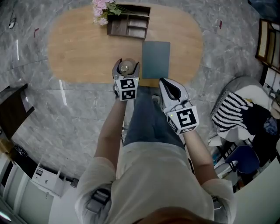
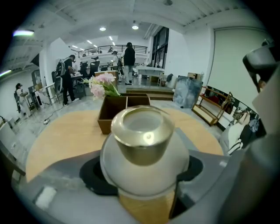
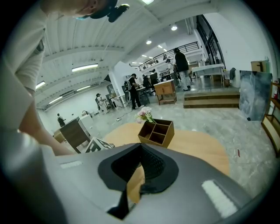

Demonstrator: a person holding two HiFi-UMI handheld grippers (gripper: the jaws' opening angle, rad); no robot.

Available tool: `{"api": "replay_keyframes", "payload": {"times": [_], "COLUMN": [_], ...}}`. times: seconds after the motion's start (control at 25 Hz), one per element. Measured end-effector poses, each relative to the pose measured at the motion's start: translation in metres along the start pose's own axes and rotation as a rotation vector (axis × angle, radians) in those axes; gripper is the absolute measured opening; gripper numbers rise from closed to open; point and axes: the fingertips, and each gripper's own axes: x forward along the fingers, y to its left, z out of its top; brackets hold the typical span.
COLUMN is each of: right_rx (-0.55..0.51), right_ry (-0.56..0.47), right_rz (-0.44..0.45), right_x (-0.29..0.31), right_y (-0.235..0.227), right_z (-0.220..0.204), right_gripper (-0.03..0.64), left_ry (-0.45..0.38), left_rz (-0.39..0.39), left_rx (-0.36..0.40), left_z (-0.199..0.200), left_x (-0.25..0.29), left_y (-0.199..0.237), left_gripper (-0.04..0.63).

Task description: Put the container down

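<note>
The container [image 2: 144, 151] is a round white jar with a gold neck and an open mouth, standing upright. My left gripper [image 2: 144, 179] is shut on its white belly, a jaw on each side. From the head view the container [image 1: 126, 67] hangs over the near edge of the oval wooden table [image 1: 83, 48], held by the left gripper [image 1: 126, 73]. My right gripper [image 1: 167, 86] is shut with nothing in it, just off the table's near edge. In its own view the right gripper [image 3: 141, 162] shows its dark pads pressed together.
A grey mat [image 1: 155, 59] lies on the table right of the container. At the table's far edge stands a wooden organizer [image 1: 130, 21] with pink flowers [image 1: 102, 10] beside it. Marble floor surrounds the table; clothes and clutter [image 1: 245, 113] lie to the right.
</note>
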Motion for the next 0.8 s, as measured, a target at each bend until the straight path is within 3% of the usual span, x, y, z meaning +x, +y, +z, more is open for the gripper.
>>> {"api": "replay_keyframes", "payload": {"times": [0.24,0.52,0.8], "right_rx": [0.016,0.061,0.073], "right_ry": [0.052,0.074,0.086], "right_rz": [-0.001,-0.005,0.004], "right_x": [0.024,0.038,0.043], "right_y": [-0.016,-0.02,-0.02], "right_z": [-0.026,-0.043,-0.049], "right_gripper": [0.002,0.002,0.002], "left_ry": [0.053,0.068,0.026], "left_rz": [-0.015,-0.009,0.01], "left_rx": [0.033,0.073,0.119], "left_z": [-0.034,-0.046,-0.038], "left_x": [0.05,0.08,0.091], "left_y": [0.001,0.007,0.011], "left_gripper": [0.35,0.35,0.35]}}
